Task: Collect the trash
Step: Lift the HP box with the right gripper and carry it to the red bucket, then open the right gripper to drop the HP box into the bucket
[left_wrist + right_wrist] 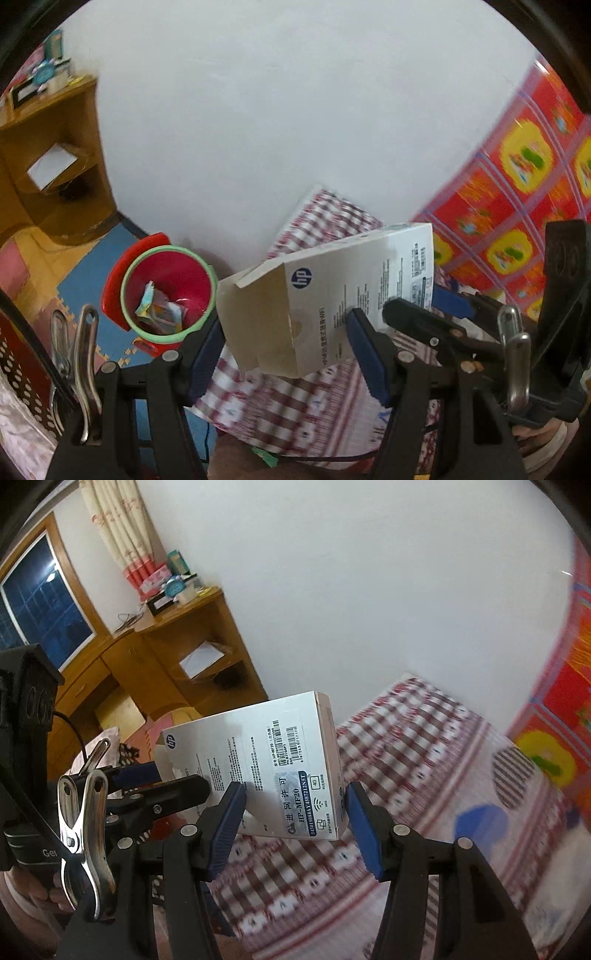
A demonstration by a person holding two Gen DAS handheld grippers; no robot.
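Left wrist view: the white box [332,295] is carried off the bed [295,398], grasped between both hand-held grippers, left hand-held gripper [284,354] on the open-flap end, right hand-held gripper [295,827] on the barcode end. A slip could be caused by uneven squeeze. Farther left, the red bin [168,291] is seen, wrappers inside.
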